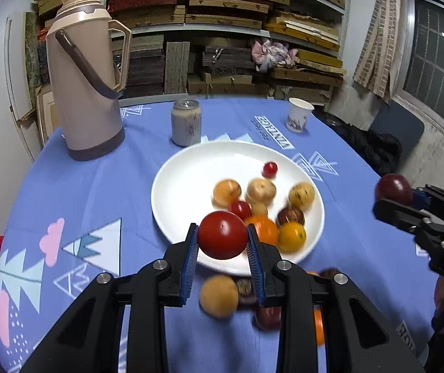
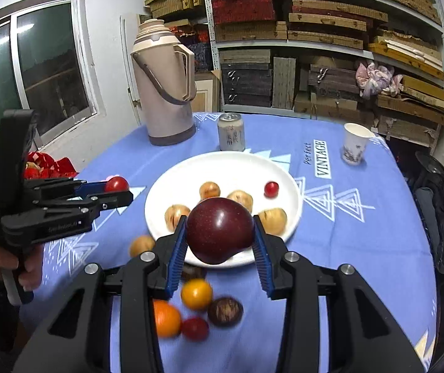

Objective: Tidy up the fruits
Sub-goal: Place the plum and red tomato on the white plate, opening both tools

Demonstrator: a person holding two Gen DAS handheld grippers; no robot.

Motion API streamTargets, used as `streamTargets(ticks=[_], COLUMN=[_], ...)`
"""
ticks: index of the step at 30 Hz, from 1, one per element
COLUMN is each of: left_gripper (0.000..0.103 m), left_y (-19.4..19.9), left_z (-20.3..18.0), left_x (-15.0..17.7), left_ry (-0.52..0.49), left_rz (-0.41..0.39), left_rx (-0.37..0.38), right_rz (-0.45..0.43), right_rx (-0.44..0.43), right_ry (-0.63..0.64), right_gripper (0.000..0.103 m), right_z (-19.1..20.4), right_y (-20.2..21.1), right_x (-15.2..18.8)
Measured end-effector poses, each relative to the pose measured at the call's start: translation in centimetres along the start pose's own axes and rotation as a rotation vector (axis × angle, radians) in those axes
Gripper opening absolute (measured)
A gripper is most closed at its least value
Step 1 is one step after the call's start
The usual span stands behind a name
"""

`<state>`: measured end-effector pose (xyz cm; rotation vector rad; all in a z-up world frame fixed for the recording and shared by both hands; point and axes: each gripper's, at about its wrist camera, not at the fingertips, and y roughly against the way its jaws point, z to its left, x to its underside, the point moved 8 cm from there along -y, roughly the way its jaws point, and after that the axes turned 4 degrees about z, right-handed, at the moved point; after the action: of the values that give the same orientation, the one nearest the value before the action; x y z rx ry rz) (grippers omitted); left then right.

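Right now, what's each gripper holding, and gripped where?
Left gripper is shut on a red tomato, pads on its opposite sides. Right gripper is shut on a dark red apple, pads likewise on its two sides. Both fruits are off the table.

Blue-clothed table bears flask, can, cup, plate, loose fruits.

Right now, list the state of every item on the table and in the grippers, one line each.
Left gripper: shut on round red tomato, lifted.
Right gripper: shut on dark red apple, lifted.
White round plate: upright, partly filled with fruit.
Beige thermos jug: upright, capped.
Silver drink can: upright.
White paper cup: upright.
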<state>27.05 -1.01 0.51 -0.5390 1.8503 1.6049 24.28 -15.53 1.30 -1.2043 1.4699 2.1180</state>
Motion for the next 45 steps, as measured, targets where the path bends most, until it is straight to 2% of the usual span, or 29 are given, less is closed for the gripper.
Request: streamTargets(ticks=[7, 15, 27, 42, 45], left_gripper=[0.031, 0.031, 0.031, 0.031, 0.042], left_y=[-3.6, -7.1, -7.7, -8.2, -8.2], left_z=[0.3, 0.8, 1.3, 1.2, 0.9], left_x=[-1.3, -1.3, -0.8, -0.5, -0.6], left_ry=[0.018, 0.031, 0.037, 0.033, 0.025], left_rz=[0.036, 0.089, 0.106, 0.111, 0.101], left_rx=[-0.026, -0.067, -0.094, -0.084, -0.087], right_rz=[0.080, 0.134, 0.146, 0.124, 0.114], right_rx=[-0.010, 0.044, 0.063, 0.025, 0.009], right_ry=[-0.023, -0.055, -0.045, -0.103, -0.110], right_gripper=[0.039, 0.039, 0.039, 0.041, 0.042], right_z=[0.0, -2.0, -2.2, -2.8, -2.8], right_y=[-6.8, -11.0, -12.2, -13.2, -13.1], right_x=[-1.5, -0.8, -0.5, -0.1, -0.2])
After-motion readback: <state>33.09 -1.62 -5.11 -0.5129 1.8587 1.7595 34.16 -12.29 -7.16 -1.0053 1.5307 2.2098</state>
